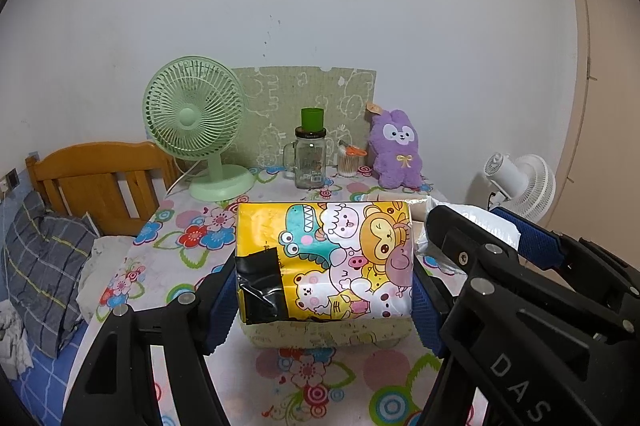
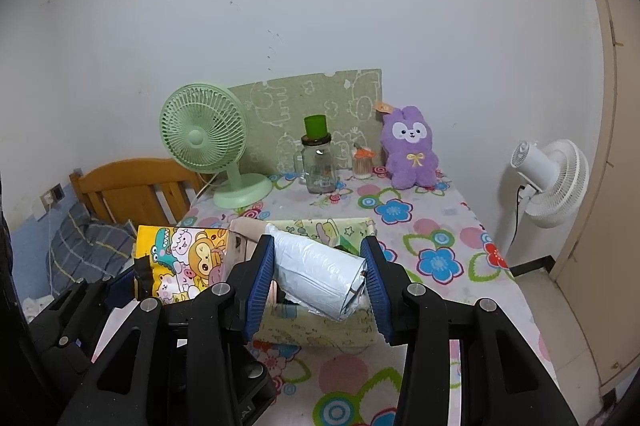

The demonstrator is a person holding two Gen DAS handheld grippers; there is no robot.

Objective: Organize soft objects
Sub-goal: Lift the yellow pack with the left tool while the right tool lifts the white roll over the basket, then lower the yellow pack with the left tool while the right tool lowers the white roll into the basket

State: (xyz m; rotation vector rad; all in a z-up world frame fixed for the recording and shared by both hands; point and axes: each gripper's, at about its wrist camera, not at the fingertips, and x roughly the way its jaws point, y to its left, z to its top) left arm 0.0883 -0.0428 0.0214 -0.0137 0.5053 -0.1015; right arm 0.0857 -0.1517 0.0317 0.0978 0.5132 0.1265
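My left gripper is shut on a yellow cartoon-print tissue pack, held over the left part of a pale green storage box on the flowered table. The pack also shows in the right wrist view. My right gripper is shut on a white plastic roll, held over the same box. The right gripper and roll appear at the right of the left wrist view. A purple plush rabbit sits at the table's back right.
At the back of the table stand a green desk fan, a glass jar mug with a green cup on it, a small jar of swabs and a green board. A wooden bed lies left; a white floor fan stands right.
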